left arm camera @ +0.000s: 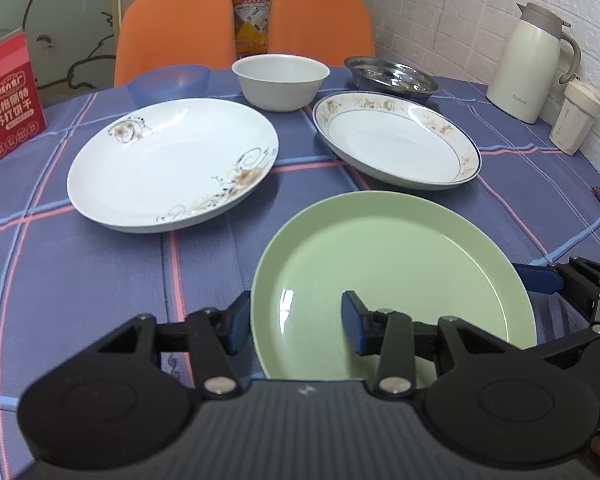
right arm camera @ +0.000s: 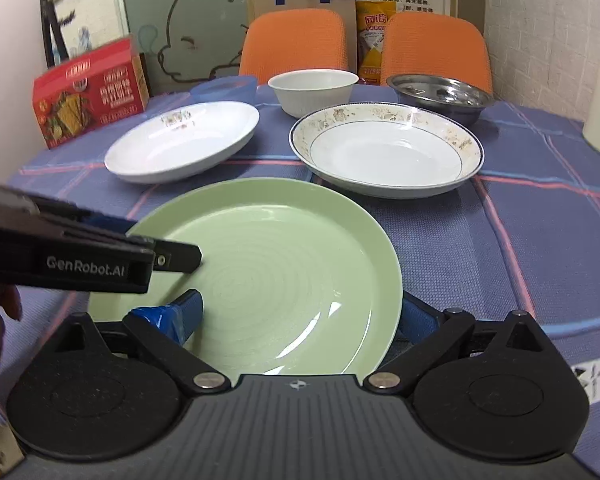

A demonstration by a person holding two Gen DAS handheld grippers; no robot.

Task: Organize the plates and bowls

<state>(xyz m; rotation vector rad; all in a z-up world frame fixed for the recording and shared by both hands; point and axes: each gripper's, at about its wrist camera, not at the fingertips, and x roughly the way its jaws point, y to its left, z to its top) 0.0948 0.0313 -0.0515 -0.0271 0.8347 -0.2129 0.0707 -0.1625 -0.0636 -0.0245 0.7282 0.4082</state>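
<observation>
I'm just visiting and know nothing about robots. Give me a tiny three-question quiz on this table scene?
1. True or false: both grippers have a finger over the green plate.
2. Which bowl is farthest right: A blue bowl, B white bowl, C steel bowl?
3. Fill in: the jug stands by the ____ wall.

Key: 1 true; 2 C; 3 brick.

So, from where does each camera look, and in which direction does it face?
Left wrist: sits on the left gripper, faces across the table toward the chairs; its open fingers straddle the green plate rim; the right gripper shows at right.
Right wrist: sits on the right gripper, same facing; the left gripper shows at left.
Shared: green plate, white bowl.
</observation>
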